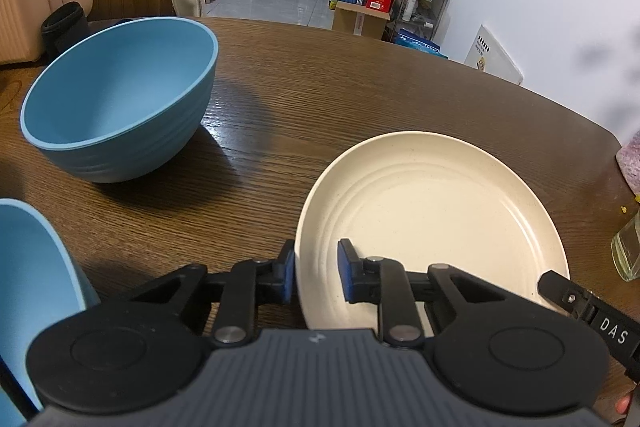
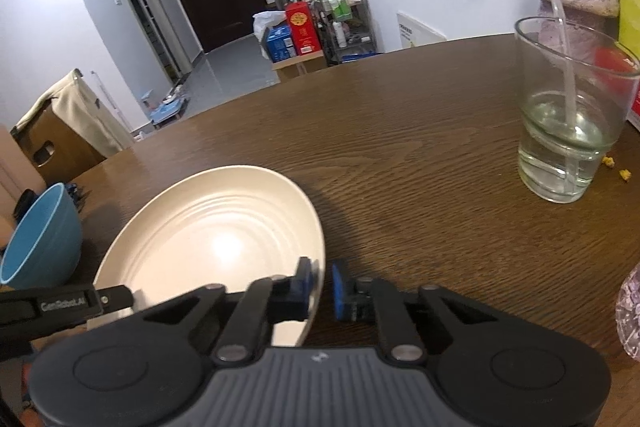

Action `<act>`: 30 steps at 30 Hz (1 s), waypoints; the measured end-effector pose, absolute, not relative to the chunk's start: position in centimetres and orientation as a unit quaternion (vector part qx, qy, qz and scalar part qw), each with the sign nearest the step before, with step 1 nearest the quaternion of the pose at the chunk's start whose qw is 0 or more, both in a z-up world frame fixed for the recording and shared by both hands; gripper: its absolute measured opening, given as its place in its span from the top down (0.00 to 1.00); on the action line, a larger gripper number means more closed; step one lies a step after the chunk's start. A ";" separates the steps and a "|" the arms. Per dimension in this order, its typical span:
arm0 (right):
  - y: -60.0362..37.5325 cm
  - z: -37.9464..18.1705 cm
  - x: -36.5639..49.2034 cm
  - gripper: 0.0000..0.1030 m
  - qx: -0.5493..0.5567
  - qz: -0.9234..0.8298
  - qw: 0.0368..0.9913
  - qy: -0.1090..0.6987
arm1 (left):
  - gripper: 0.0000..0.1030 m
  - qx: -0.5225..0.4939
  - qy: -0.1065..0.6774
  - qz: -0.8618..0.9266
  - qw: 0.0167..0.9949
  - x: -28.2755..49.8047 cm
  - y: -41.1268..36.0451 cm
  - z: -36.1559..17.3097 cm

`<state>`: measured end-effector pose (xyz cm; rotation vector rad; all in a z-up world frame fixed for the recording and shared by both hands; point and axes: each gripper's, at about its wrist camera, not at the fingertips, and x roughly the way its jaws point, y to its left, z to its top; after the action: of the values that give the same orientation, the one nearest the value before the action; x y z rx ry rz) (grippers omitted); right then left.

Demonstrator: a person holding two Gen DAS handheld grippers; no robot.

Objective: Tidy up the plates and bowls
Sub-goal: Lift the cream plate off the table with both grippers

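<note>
A dark brown wood-grain table (image 1: 360, 95) (image 2: 420, 155) is seen in both wrist views, its curved far edge set against a tiled floor and white walls.

A deep blue plastic bowl (image 1: 120, 99) (image 2: 40, 243) is noted upright on the table's left side, well apart from the plate. A second pale blue vessel (image 1: 36, 291), cut off by the frame, is seen at the near left edge of the left wrist view; whether it is a bowl or a plate cannot be told.

A round cream-coloured ribbed plate (image 1: 436, 215) (image 2: 216, 239) is placed on the near part of the table, right of the blue bowl.

A clear drinking glass (image 2: 568, 119) (image 1: 628, 247), partly filled with clear liquid and holding a straw, is seen far right. Small yellow crumbs (image 2: 616, 167) are noted just beside its base.

The left gripper (image 1: 316, 271) is set astride the plate's near left rim, one blue pad outside the rim and one over the plate's inner surface; a gap shows between the pads and the rim, so the plate is not pinched.

The right gripper (image 2: 320, 287) is set astride the plate's near right rim, pads close on either side. Whether the rim is actually clamped cannot be told.
</note>
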<state>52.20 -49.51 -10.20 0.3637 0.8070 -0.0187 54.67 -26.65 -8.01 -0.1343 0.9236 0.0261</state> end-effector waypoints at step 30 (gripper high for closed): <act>-49.2 -9.6 52.8 0.94 0.179 -0.025 0.896 0.406 | 0.86 -0.067 0.451 0.012 0.890 54.6 -26.7 -7.4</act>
<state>52.76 -49.21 -9.65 0.3709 0.8422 -0.0517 54.60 -26.67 -7.42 -0.1389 0.9362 0.0255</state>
